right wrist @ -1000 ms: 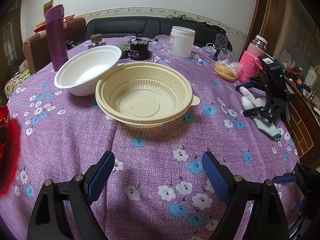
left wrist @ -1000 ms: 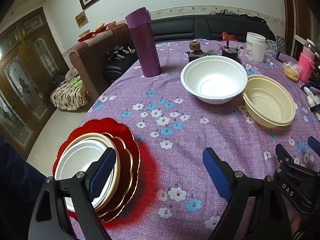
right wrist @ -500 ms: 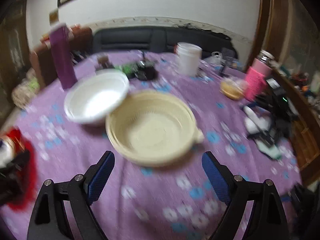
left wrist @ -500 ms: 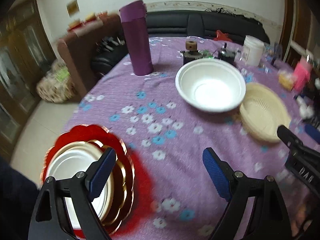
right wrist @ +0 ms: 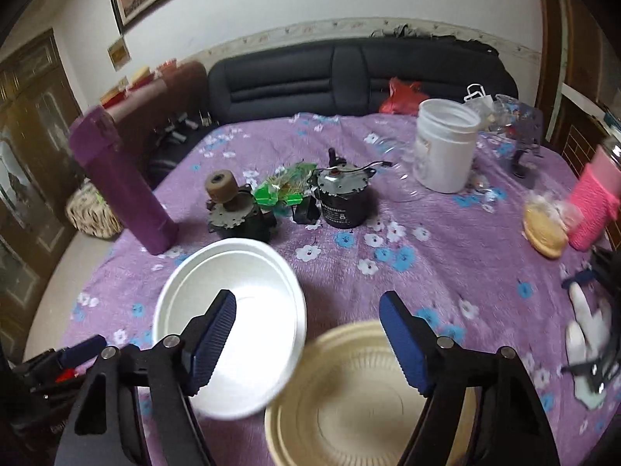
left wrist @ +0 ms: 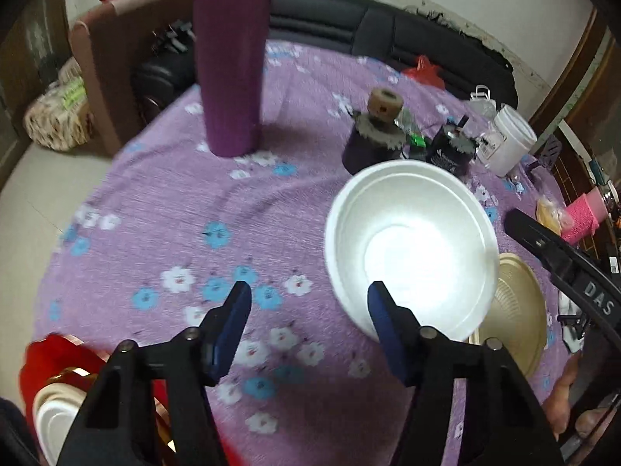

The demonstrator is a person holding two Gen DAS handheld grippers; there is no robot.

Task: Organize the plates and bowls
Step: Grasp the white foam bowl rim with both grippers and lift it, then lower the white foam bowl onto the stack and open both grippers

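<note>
- Left gripper (left wrist: pixel 310 310): jaws have just been closing, now about half open. Nothing between the pads except the flowered purple cloth below. Right pad sits in front of the near-left rim of the white foam bowl (left wrist: pixel 411 248); whether it touches, can't tell.
- Plate stack (left wrist: pixel 50 388): bottom-left corner of the left view, at the bench (left wrist: pixel 155 202) edge. Red scalloped plate with gold trim at the bottom, cream and white plates on top, all face up. Mostly hidden behind the left finger.
- Purple thermos (left wrist: pixel 231 62): upright at the far left of the bench, long axis vertical, well apart from the bowls.
- White foam bowl: mouth up, mid-bench; round, so no long axis. Its right rim overlaps the beige plastic bowl (right wrist: pixel 372 396) and touches it.
- Two small motors (right wrist: pixel 341 202) and a white tub (right wrist: pixel 444 147): beyond the bowls, all upright.
- Right gripper (right wrist: pixel 306 338): jaws have just been closing a bit, still wide open, holding nothing. Left pad hangs over the white bowl's interior, right pad over the beige bowl's far rim, so the gap spans the spot where the rims meet. No pad contact visible.
- Beige bowl: mouth up, ribbed inside, just right of the white one, near the bench edge. Blurred in both views.
- Pink knitted sleeve (right wrist: pixel 594 209) and a bagged bun (right wrist: pixel 543 229): far right of the bench.
</note>
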